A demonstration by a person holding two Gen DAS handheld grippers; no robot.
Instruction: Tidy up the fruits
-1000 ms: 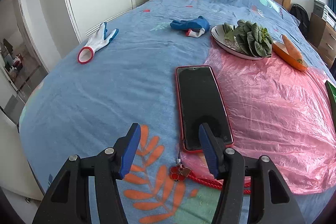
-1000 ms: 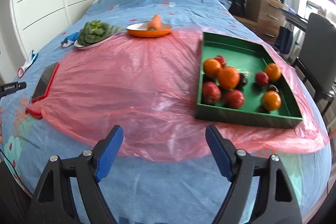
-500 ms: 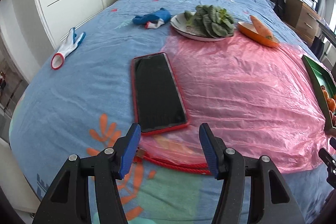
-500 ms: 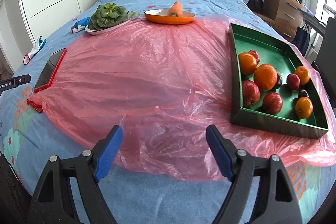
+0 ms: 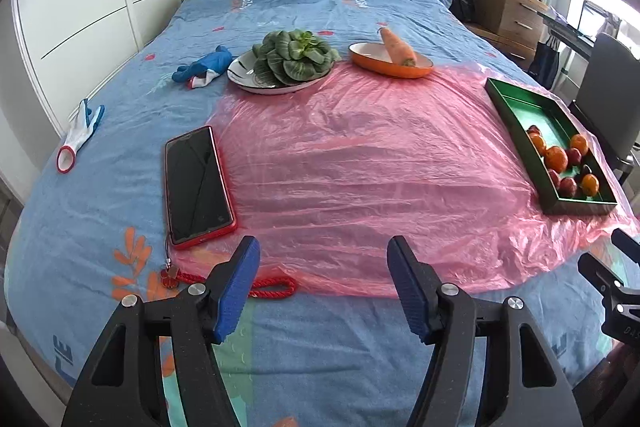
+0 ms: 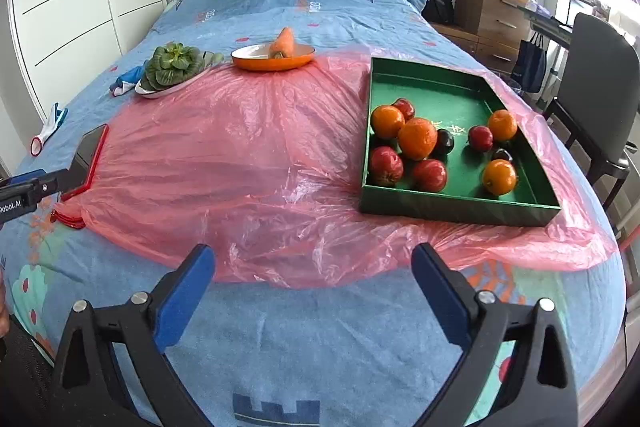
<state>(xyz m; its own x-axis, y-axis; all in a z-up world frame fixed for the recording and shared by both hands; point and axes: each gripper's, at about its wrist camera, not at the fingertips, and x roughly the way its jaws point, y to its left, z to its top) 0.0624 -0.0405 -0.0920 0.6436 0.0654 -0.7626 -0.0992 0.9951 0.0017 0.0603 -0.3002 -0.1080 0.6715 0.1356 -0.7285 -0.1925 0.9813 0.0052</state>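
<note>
A green tray (image 6: 424, 77) on a pink plastic sheet (image 6: 248, 131) holds several oranges (image 6: 417, 139), red apples (image 6: 386, 165) and dark plums (image 6: 445, 143). The tray also shows at the right in the left wrist view (image 5: 516, 107). My right gripper (image 6: 314, 269) is open and empty above the bed's front edge, short of the tray. My left gripper (image 5: 323, 261) is open and empty above the sheet's front edge. An orange plate (image 5: 390, 65) holds a carrot (image 5: 398, 47). A white plate (image 5: 250, 77) holds leafy greens (image 5: 296, 57).
A red-cased phone (image 5: 198, 181) with a red cord (image 5: 268, 285) lies left of the sheet. A blue glove (image 5: 204, 69) and a white glove (image 5: 78, 135) lie on the blue bedspread (image 5: 120, 219). A chair (image 6: 596, 87) and drawers (image 6: 490, 11) stand at the right.
Both views have swung: the left gripper turned right, bringing the tray into its view. The right gripper shifted so the tray sits nearer its centre. Both jaws stayed open.
</note>
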